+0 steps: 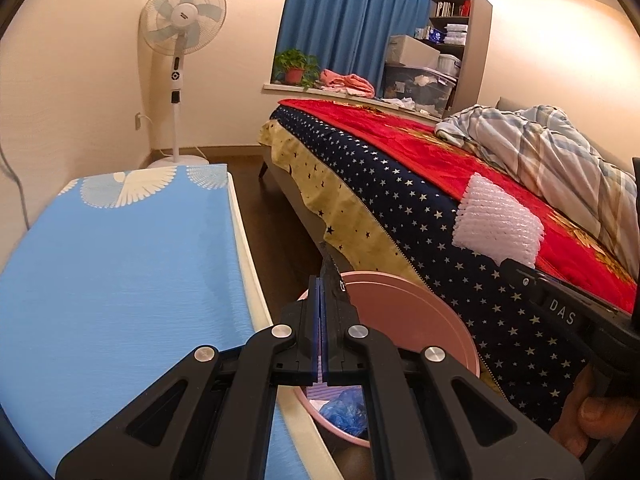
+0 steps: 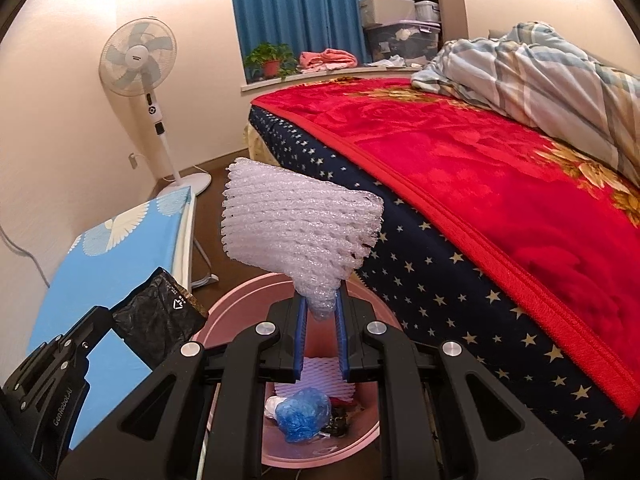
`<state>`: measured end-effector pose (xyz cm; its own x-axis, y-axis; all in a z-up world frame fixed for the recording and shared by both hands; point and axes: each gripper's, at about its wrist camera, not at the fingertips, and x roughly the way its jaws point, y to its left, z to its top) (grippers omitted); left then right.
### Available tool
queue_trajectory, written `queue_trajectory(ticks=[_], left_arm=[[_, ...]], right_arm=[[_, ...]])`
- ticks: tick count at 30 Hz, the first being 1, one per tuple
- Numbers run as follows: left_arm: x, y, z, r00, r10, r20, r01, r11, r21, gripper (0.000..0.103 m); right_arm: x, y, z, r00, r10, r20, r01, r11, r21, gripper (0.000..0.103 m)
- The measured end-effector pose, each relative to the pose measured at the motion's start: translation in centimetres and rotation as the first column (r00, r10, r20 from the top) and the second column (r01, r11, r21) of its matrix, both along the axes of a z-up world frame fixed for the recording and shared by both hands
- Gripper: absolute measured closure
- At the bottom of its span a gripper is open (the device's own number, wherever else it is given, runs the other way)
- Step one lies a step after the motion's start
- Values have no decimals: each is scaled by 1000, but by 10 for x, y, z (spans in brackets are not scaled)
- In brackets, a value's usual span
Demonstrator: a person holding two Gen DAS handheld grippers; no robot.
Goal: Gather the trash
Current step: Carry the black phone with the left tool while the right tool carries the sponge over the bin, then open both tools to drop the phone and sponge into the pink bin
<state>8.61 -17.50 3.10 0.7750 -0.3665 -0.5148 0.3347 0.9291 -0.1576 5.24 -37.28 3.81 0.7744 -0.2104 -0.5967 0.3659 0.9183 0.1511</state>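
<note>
In the left wrist view my left gripper [image 1: 322, 292] is shut on a thin black wrapper [image 1: 331, 272], seen edge-on above a pink bin [image 1: 420, 320]. From the right wrist view the same black wrapper [image 2: 156, 328] sticks out of the left gripper [image 2: 108, 320] beside the bin's left rim. My right gripper [image 2: 322, 308] is shut on the lower end of a white foam net [image 2: 300, 232], held upright over the pink bin [image 2: 372, 432]. Inside lie a crumpled blue plastic piece [image 2: 304, 416] and another white foam net [image 2: 320, 376]. The held foam net [image 1: 496, 224] and right gripper [image 1: 512, 266] also show at right.
A blue-topped table [image 1: 120, 280] stands left of the bin. A bed [image 1: 400, 208] with a star-patterned cover, red blanket [image 2: 460, 160] and striped duvet [image 2: 540, 68] rises on the right. A standing fan [image 1: 180, 40] is in the far corner. Dark wood floor [image 1: 260, 200] runs between table and bed.
</note>
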Motion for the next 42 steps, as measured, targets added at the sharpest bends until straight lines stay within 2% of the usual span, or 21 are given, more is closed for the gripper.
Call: queue_trajectory(ticks=[17, 42], left_arm=[[14, -16, -20, 999, -19, -46, 18, 1000, -14, 103], [18, -25, -29, 997, -31, -66, 31, 999, -9, 103]], right_arm=[[11, -6, -18, 998, -33, -49, 33, 999, -1, 90], [10, -13, -21, 997, -42, -57, 42, 999, 1, 90]])
